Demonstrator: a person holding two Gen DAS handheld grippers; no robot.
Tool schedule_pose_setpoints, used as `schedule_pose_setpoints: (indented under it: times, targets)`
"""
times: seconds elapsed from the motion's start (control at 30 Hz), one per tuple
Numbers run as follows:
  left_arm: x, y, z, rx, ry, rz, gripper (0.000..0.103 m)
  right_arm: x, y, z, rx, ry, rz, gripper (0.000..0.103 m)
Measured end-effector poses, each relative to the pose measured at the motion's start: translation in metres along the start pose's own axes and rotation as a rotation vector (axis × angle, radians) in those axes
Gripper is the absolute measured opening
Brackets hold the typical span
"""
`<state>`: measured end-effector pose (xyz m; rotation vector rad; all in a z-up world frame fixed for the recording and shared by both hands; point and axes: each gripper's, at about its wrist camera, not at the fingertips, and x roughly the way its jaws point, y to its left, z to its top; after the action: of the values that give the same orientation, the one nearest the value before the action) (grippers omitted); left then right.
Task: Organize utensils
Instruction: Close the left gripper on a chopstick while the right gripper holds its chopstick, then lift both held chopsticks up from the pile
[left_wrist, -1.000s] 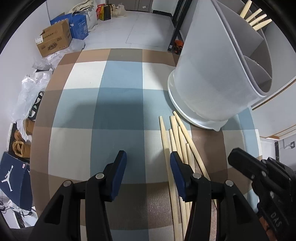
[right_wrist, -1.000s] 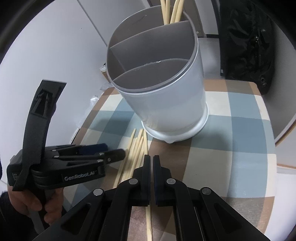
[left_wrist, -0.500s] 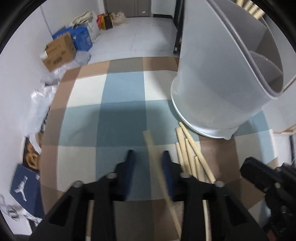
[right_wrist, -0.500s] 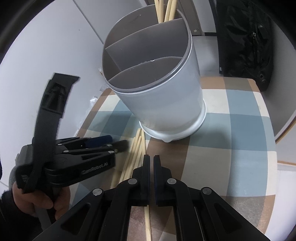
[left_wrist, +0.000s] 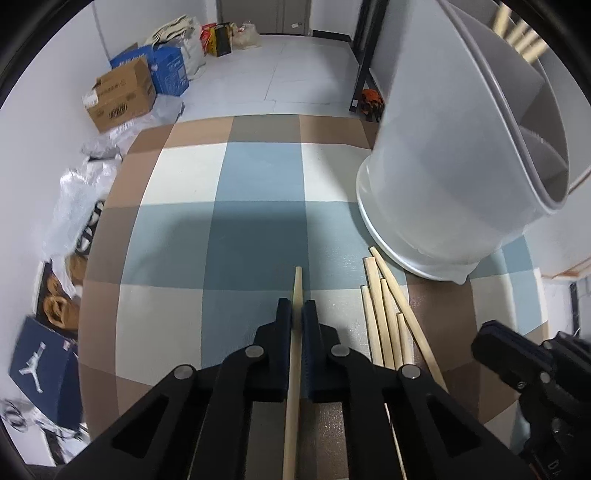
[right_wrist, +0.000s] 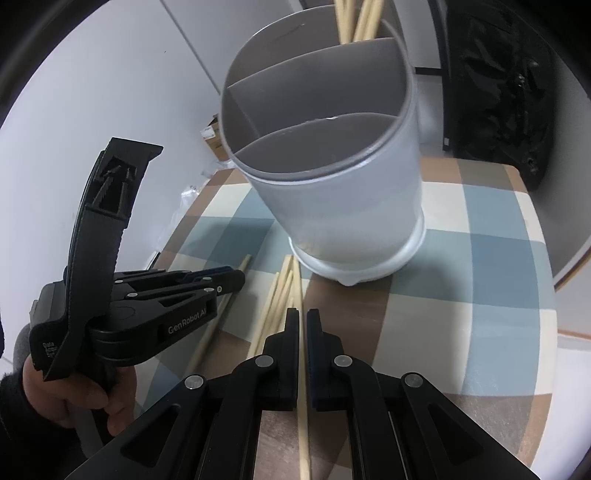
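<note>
Wooden and thin, so handle with a firm, square pinch. Left hand-held gripper (left_wrist: 297, 307): just closed in and now clamped on a single chopstick (left_wrist: 298, 282), short tip poking out past the pads, long end running back under the body. Right hand-held gripper (right_wrist: 303, 314): likewise closed to a sliver, with a second chopstick (right_wrist: 303, 424) running lengthwise between its jaws. Cannot tell whether either stick is clear of the desk (left_wrist: 258, 177) yet.

Probably the pick-up stage, with the drop into the grey holder (left_wrist: 443, 184) to come. For a clean finish:

- Keep both clamps tight. Expect a round stick held this near one end to swivel or slide if loosened.
- Lift straight up before travelling, to avoid dragging through the loose chopsticks (left_wrist: 384, 314) lying just beside the holder's base.
- Raise high enough for the trailing end to pass over the rim. Mind the tall wall, standing close to both grippers.
- Aim for the far compartment (right_wrist: 354, 22), where other chopsticks already stand, not the two bare sections nearer the right-hand camera.
- Tip each stick toward upright, lower the free end inside the divider, then release.
- Go one hand at a time, keeping the two grippers apart above the narrow opening.
- Avoid knocking the holder, since it sits near the desk edge.
</note>
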<state>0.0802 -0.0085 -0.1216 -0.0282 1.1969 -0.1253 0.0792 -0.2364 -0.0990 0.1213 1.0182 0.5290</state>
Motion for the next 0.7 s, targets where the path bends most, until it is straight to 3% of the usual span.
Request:
schedule_pose_setpoints:
  times: [0.27, 0.43, 0.7]
  targets:
    - [-0.013, 0.019, -0.001, -0.082, -0.025, -0.039, 0.002, 0.027, 0.015, 0.018, -0.066, 0.061, -0.006, 0.008]
    - [-0.023, 0.022, -0.004, -0.083, -0.055, -0.055, 0.002, 0.049, 0.016, 0.022, -0.070, 0.121, -0.064, 0.008]
    - [-0.032, 0.037, -0.002, -0.128, -0.085, -0.099, 0.002, 0.060, 0.023, 0.030, -0.098, 0.135, -0.165, 0.008]
